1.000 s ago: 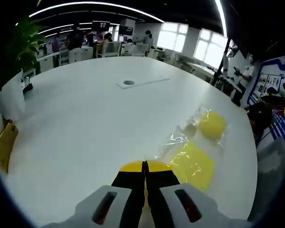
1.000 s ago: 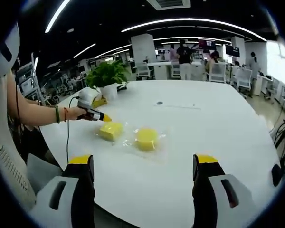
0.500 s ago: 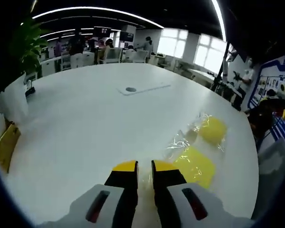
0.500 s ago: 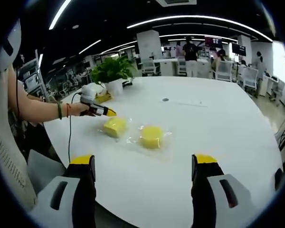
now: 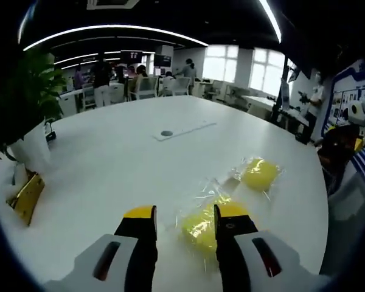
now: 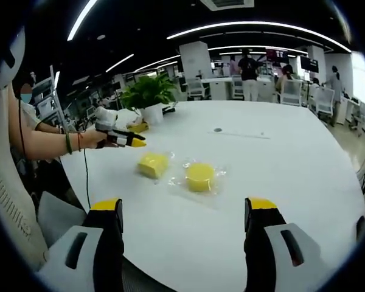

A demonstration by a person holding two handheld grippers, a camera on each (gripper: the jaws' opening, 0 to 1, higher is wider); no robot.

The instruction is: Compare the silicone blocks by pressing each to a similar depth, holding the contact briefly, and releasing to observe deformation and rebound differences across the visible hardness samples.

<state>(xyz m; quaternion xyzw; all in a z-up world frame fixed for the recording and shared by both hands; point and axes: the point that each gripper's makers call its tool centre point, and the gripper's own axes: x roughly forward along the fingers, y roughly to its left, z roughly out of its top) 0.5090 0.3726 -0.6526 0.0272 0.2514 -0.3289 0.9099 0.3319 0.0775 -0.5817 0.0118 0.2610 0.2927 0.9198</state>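
Left gripper view: left gripper (image 5: 185,214) fingers spread, nothing pinched. Square yellow block (image 5: 202,226), in clear wrap, lies between the fingertips, closer to the right finger (image 5: 230,219), possibly touching it, hard to tell. Round yellow block (image 5: 259,174) sits further ahead, right of the fingers, on the white table (image 5: 121,158).

Right gripper view: right gripper (image 6: 185,210) fingers wide apart, empty. Both blocks lie well ahead between them; left gripper hovers beside the square one.

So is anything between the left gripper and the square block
Nothing visible. The left gripper is open, apart from the square block, with only bare table between them. The round block lies beyond it.
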